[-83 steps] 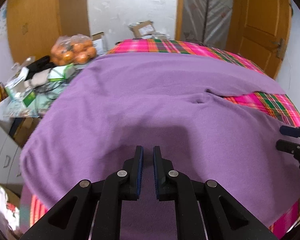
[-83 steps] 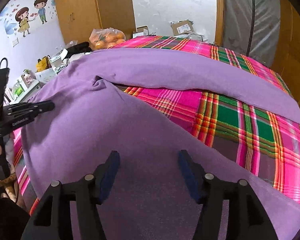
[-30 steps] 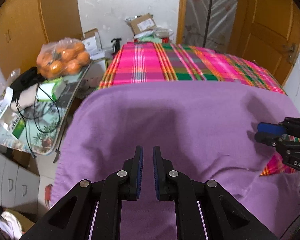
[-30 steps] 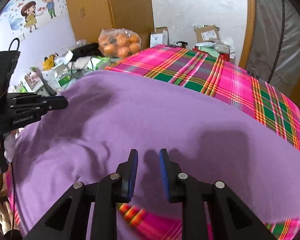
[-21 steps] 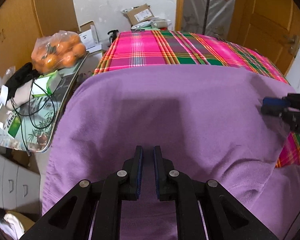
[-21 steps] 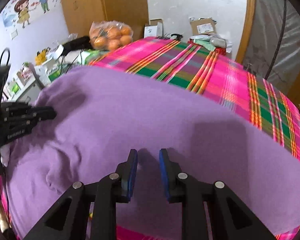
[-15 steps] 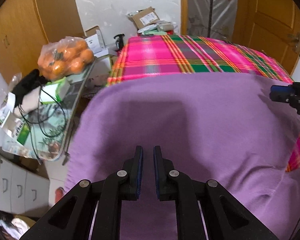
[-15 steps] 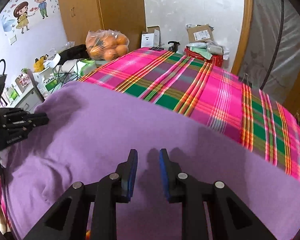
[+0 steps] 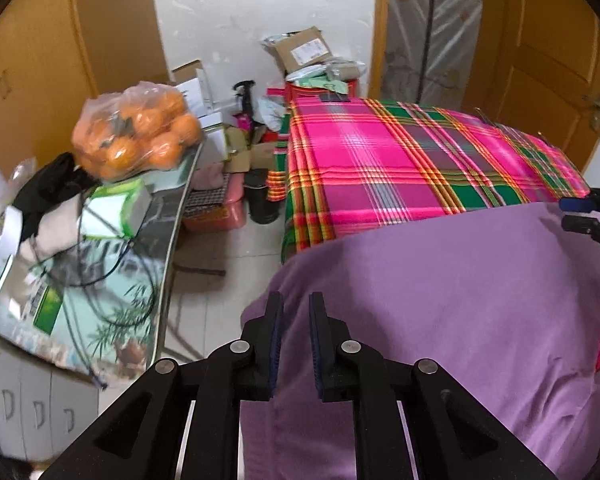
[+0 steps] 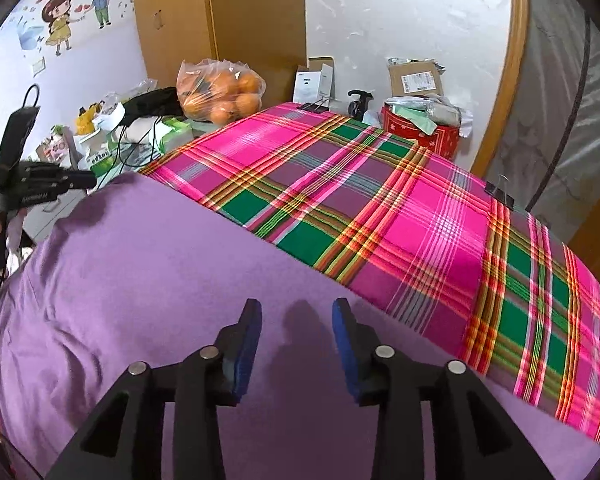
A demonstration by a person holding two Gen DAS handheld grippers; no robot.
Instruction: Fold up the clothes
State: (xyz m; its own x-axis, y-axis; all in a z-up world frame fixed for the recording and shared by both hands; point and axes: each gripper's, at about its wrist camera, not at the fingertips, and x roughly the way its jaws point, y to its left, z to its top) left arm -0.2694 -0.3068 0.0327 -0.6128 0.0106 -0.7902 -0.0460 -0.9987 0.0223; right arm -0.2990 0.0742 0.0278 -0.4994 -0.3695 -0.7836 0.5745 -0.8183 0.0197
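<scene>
Garment: purple garment (image 10: 148,280), soft, light fleece, draped over the plaid table (image 10: 400,220).
Left gripper (image 9: 294,340): fingers narrow, pinching its edge.
Right gripper (image 10: 297,344): fingers wide, empty.
Hold: likely edges or corners.

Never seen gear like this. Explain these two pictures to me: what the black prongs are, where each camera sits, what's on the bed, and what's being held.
No robot here: a person holds a two-finger gripper in each hand, with a fisheye camera on each, looking along its fingers. One picture is from the left gripper, whose fingers are nearly closed with a purple cloth between them. The other is from the right gripper, open above that cloth. The cloth lies on a plaid sheet. A bag of oranges sits on the side table.
</scene>
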